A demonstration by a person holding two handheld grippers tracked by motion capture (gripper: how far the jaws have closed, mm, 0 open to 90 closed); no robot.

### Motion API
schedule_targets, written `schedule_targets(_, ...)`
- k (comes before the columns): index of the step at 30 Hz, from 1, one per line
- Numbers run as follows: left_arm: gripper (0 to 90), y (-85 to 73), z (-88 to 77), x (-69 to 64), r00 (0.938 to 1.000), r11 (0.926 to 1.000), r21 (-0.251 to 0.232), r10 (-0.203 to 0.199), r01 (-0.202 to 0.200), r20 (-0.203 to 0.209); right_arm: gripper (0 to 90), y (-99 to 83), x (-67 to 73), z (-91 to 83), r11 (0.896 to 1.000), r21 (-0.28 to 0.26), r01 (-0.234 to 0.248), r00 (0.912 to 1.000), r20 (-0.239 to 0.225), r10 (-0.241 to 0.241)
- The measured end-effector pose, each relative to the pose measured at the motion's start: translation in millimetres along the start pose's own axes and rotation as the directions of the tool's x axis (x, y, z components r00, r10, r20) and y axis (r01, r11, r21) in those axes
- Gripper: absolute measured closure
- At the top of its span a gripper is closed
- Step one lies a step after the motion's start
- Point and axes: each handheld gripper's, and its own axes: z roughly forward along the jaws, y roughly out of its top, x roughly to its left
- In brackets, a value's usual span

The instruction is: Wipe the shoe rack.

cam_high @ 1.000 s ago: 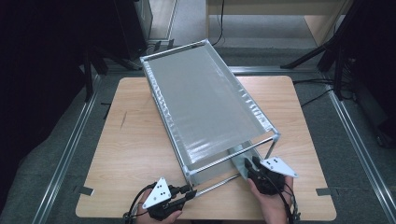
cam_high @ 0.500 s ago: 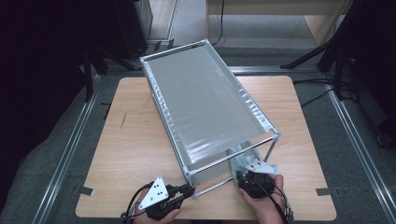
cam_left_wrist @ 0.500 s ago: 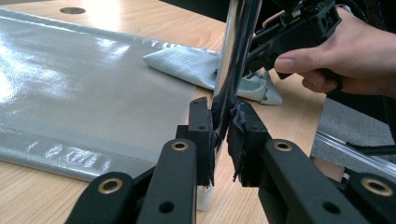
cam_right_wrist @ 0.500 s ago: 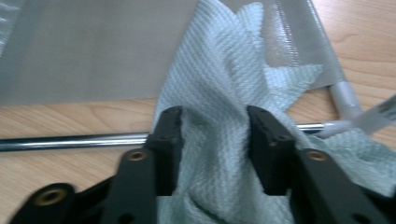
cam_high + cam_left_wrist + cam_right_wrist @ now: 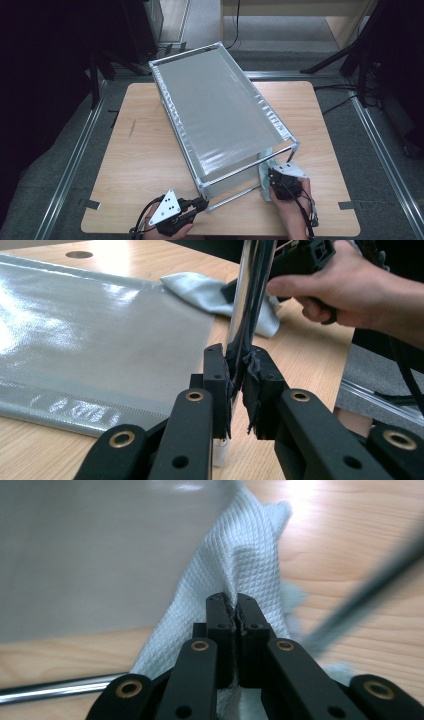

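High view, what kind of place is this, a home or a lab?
Probably a lab or recording workspace: a light wooden table ringed by aluminium floor rails, dark stands and cables around it, on grey carpet.

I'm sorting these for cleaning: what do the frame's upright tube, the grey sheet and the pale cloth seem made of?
Upright tube: likely polished metal, mirror-like reflections. Grey sheet: probably coated fabric or plastic, glossy highlights, stitched hem. Pale cloth: woven textile, matte waffle texture, soft folds.
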Motion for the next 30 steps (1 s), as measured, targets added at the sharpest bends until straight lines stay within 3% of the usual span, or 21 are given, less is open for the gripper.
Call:
schedule_targets(4, 80.9, 0.3, 0.0, 0.3, 1.0000, 1.0000, 0.004, -0.005, 0.005, 0.003, 85.9, -3.5, 27.3, 3.2, 0.998, 0.014, 0.059, 0.9967, -0.057, -0.059)
schedule_targets(8, 80.8, 0.4, 0.3, 0.4, 0.9999, 1.0000, 0.004, -0.009, 0.009, 0.004, 85.8, -8.5, 69.5, 3.8, 0.991, 0.004, 0.131, 0.9816, -0.140, -0.129)
schedule_targets(11, 80.8, 0.5, 0.8, 0.1, 1.0000, 1.0000, 0.002, -0.009, 0.009, 0.004, 85.4, -11.1, 101.4, 1.8, 0.986, -0.012, 0.166, 0.9535, -0.253, -0.163)
schedule_targets(14, 80.9, 0.4, 0.6, 0.4, 1.0000, 1.0000, 0.003, -0.007, 0.007, 0.006, 85.2, -14.6, 126.4, -0.3, 0.973, -0.044, 0.225, 0.9084, -0.352, -0.225)
schedule_targets(16, 80.8, 0.3, 0.3, 0.6, 0.9999, 1.0000, 0.004, -0.007, 0.007, 0.007, 85.3, -15.5, 133.2, -1.2, 0.967, -0.054, 0.249, 0.9000, -0.356, -0.252)
schedule_targets(17, 80.8, 0.3, 0.2, 0.6, 0.9999, 1.0000, 0.004, -0.007, 0.007, 0.007, 85.4, -15.1, 131.5, -1.0, 0.969, -0.050, 0.242, 0.8995, -0.363, -0.243)
schedule_targets(18, 80.8, 0.2, 0.3, 0.6, 0.9999, 1.0000, 0.003, -0.007, 0.007, 0.007, 85.4, -14.8, 128.7, -0.5, 0.971, -0.048, 0.235, 0.9013, -0.363, -0.236)
schedule_targets(20, 80.8, 0.2, 0.3, 0.7, 0.9999, 1.0000, 0.003, -0.007, 0.007, 0.008, 85.4, -13.9, 116.8, 1.2, 0.975, -0.044, 0.220, 0.9144, -0.339, -0.222)
schedule_targets(25, 80.8, 0.1, 0.2, 0.9, 0.9999, 1.0000, 0.003, -0.007, 0.007, 0.009, 85.2, -10.8, 73.4, 3.2, 0.988, -0.018, 0.155, 0.9605, -0.231, -0.155)
schedule_targets(27, 80.8, 0.0, 0.0, 1.1, 0.9999, 1.0000, 0.003, -0.006, 0.006, 0.009, 85.0, -9.4, 50.6, 2.7, 0.992, -0.005, 0.124, 0.9793, -0.161, -0.123)
schedule_targets(30, 80.8, -0.1, -0.1, 1.3, 0.9999, 1.0000, 0.003, -0.006, 0.006, 0.010, 84.6, -8.0, 23.4, 0.6, 0.997, 0.002, 0.072, 0.9924, -0.100, -0.071)
